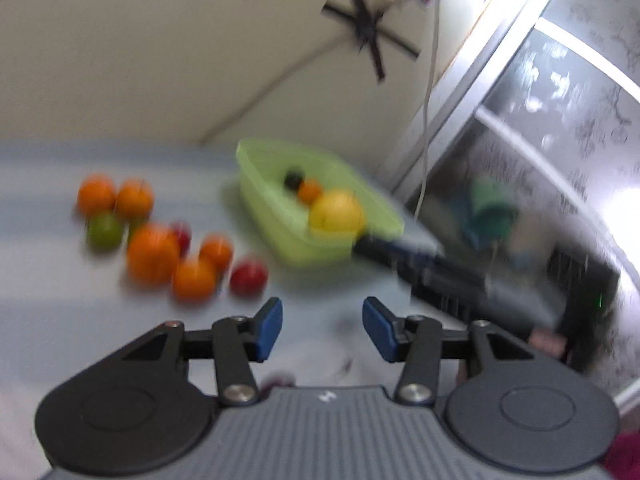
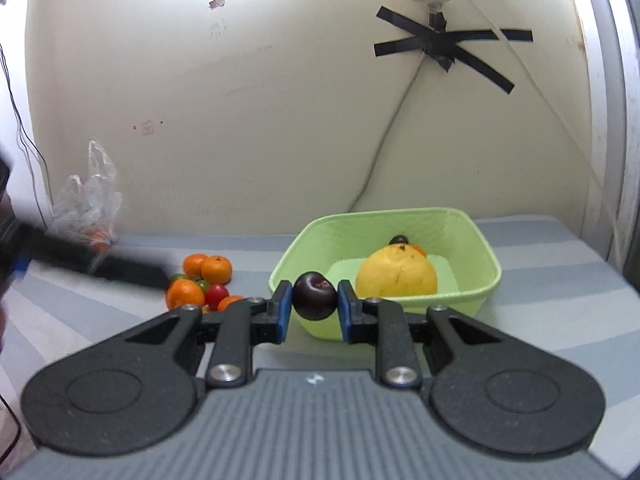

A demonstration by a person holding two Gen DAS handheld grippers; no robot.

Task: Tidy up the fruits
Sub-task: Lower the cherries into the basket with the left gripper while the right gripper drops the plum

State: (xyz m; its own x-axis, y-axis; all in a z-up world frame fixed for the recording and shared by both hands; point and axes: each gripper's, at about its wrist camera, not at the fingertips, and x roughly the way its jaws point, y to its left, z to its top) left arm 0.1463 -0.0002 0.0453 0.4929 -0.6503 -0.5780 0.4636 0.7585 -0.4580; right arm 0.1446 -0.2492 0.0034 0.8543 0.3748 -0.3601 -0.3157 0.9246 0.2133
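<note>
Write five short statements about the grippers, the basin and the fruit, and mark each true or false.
1. The right gripper is shut on a dark plum. True.
2. The left gripper holds an orange. False: its jaws are open with nothing between them.
3. A large yellow fruit lies inside the green basin. True.
4. The green basin is empty. False: besides the yellow fruit, a small orange fruit and a dark fruit lie in it.
5. A cluster of oranges and other small fruit sits on the striped surface outside the basin. True.
</note>
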